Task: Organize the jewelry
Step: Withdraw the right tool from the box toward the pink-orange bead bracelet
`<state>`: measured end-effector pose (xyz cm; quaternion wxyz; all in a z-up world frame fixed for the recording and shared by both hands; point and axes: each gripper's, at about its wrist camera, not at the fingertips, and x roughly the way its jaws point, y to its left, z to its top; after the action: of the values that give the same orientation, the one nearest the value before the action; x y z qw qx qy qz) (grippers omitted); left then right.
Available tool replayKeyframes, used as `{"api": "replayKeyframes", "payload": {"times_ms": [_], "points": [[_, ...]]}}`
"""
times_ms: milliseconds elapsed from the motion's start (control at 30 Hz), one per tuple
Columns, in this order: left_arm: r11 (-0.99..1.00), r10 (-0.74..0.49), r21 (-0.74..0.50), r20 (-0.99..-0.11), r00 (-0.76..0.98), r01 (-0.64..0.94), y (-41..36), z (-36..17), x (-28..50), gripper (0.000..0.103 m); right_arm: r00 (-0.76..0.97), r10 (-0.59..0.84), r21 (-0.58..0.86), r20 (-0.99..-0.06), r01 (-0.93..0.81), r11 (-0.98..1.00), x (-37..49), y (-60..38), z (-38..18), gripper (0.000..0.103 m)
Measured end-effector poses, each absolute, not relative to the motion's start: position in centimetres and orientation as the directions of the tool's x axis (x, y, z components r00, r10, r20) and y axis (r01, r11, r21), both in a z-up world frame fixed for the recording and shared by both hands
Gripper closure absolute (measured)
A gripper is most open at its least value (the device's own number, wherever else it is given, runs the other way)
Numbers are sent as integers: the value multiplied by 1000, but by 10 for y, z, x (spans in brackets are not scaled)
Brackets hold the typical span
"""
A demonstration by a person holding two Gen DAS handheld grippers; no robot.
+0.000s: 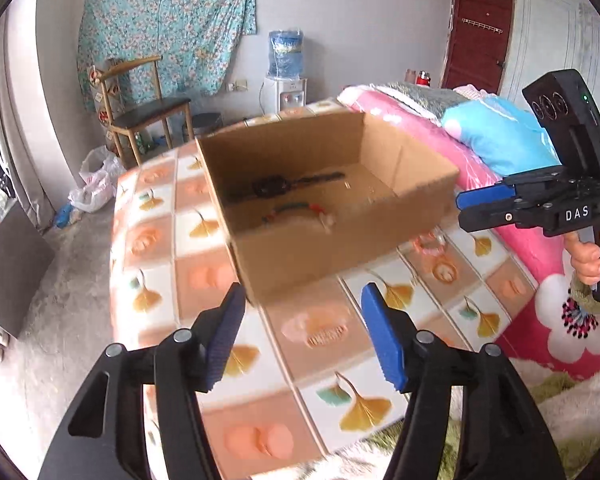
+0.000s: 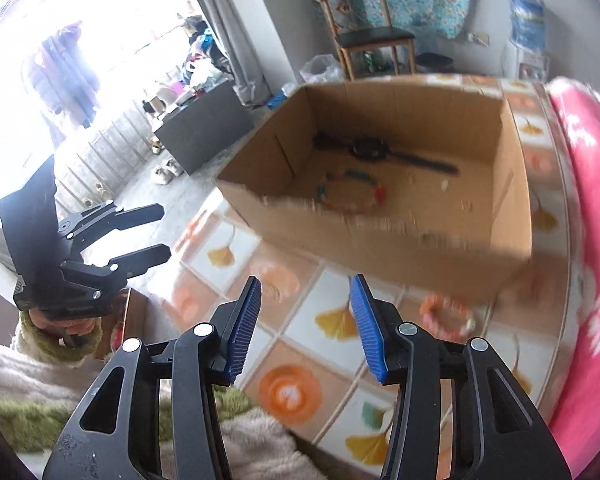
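An open cardboard box point(image 2: 380, 184) sits at frame centre on the patterned bed point(image 2: 292, 320). Inside lie a black watch point(image 2: 370, 150) and a colourful beaded bracelet point(image 2: 352, 192). A pink bracelet point(image 2: 446, 316) lies outside, lower right of the box. The left claw point(image 1: 302, 336) and right claw point(image 2: 306, 326) both gape wide, empty.

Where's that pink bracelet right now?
The pink bracelet lies on the patterned bedspread, just outside the cardboard box near its front right corner, beside the pink quilt.
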<state>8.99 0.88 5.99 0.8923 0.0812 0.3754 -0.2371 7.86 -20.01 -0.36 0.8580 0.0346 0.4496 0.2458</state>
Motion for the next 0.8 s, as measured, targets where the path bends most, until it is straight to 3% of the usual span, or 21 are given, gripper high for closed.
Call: {"api": "replayKeyframes", "payload": {"times_ms": [100,167,333,433,633,700,800], "points": [[871,-334,4,-729,597,492,-5,33,75,44,480,408,279,-777,-319,906,65,-204,-33,58],[863,-318,27,-747,584,505,-18,15,67,44,493,358,255,-793,-265,930,60,-205,-52,64],[844,-315,25,-785,533,536,-47,-20,68,44,573,211,91,-792,-231,969,66,-211,-62,69],[832,-347,-8,-787,510,554,-60,-28,67,44,588,189,51,-786,-243,969,81,-220,-65,70],[815,-337,39,-780,527,578,-80,-34,59,44,532,195,27,-824,-306,952,114,-229,-91,73],[814,-339,43,-776,533,580,-83,-34,56,44,514,201,28,-834,-325,945,117,-230,-98,76],[809,-352,32,-773,527,587,-86,-34,56,44,495,187,13,-848,-333,943,119,-233,-107,92]]}}
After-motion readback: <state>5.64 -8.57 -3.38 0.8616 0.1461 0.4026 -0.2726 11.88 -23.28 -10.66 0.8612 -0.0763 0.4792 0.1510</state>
